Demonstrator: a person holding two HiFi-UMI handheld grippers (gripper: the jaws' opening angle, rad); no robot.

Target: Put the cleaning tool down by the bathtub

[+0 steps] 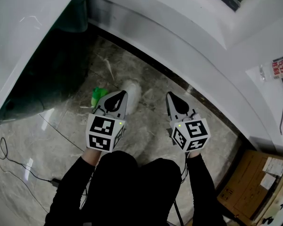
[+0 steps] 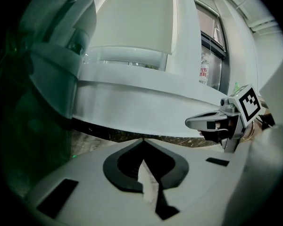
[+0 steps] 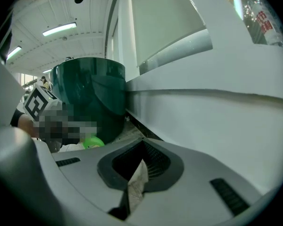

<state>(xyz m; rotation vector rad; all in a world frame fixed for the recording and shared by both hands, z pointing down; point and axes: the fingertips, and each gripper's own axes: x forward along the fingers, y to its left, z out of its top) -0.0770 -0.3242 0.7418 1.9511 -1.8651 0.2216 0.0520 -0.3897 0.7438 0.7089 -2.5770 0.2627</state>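
Floor [image 1: 146, 126] is polished grey marble-look tile w/ pale veins, glossy enough to show reflections. Bathtub [image 1: 179, 36] is smooth white, long curved wall w/ a stepped rim, running across just ahead of both sets of jaws; its inside isn't visible from here. Left of the left gripper's jaws stands a dark green glossy round drum [image 3: 89, 98], contents not visible. A clear plastic bottle [image 2: 203, 69] w/ red-print label sits on the ledge beyond the tub, up and right of the jaws. Behind and right of the right gripper is a brown cardboard box [image 1: 247, 182] w/ white labels; can't tell what's in it. A thin black cable [image 1: 19, 166] loops on the tile behind and left of the left gripper. Cleaning tool [image 1: 132, 91]: soft white fluffy head plus a bright green plastic handle end [image 1: 99, 96], lying on the floor by the tub wall. The head is just right of the left jaw tips, the green end just left of them, the middle hidden under the gripper. Left gripper [image 1: 120, 93]: pale grey plastic w/ black pads, jaws closed tip to tip, nothing in them. Right gripper [image 1: 170, 94]: same build, jaws also together and empty, pointing at the tub wall, the tool off to their left.
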